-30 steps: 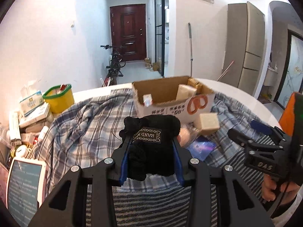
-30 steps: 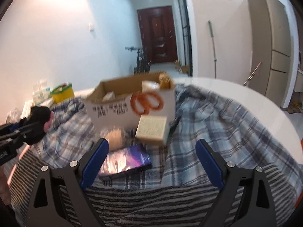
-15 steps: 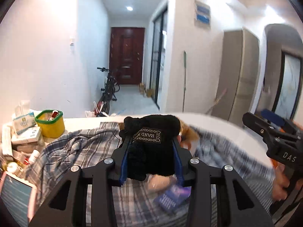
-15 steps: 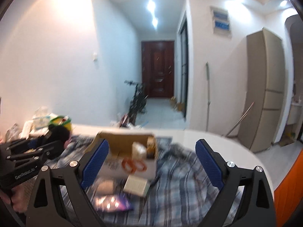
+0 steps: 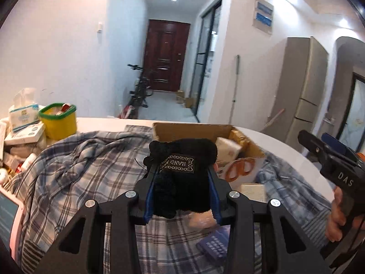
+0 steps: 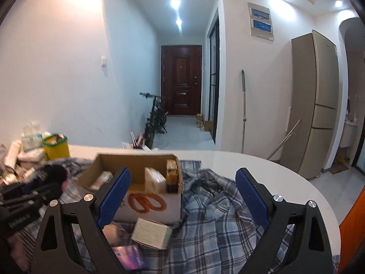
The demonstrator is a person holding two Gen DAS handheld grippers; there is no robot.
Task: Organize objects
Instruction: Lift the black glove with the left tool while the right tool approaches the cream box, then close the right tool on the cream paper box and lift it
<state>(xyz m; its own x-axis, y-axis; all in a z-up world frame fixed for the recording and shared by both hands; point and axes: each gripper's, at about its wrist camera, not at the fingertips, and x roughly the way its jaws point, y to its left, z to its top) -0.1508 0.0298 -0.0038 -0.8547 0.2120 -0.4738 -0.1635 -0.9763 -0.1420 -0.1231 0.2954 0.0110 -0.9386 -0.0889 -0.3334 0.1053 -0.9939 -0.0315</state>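
— One thing in hand right now: my left claw (image 5: 181,180) is clamped tight on a black knitted glove (image 5: 182,178), the blue pads pressed into both its sides and its woven label facing me upside down.

— Where is it, over the table?

— Up off the cloth, in front of the cardboard box (image 6: 136,182), whose open top shows just behind the glove. The box sits on the plaid shirt (image 5: 79,171) toward the far edge of the white table (image 6: 262,166). Inside it I see a white packet (image 6: 154,180) and a brown pack (image 6: 172,175) standing against its right wall, and something pale at the left that I cannot make out.

— And your other claw?

— My right claw (image 6: 182,196) stands wide apart with nothing between its blue pads; it hangs above the shirt, facing the box. My hand (image 5: 336,219) wraps its grip.

— What lies around the box?

— Just in front of it, a small cream carton (image 6: 151,229) tilts on the shirt, beside a soft pale bag (image 5: 203,219) and a dark purple packet (image 6: 130,258) nearer me. At the left edge of the table, a yellow tub with a green rim (image 5: 58,121) stands next to tissue packs (image 5: 22,116) and other clutter.
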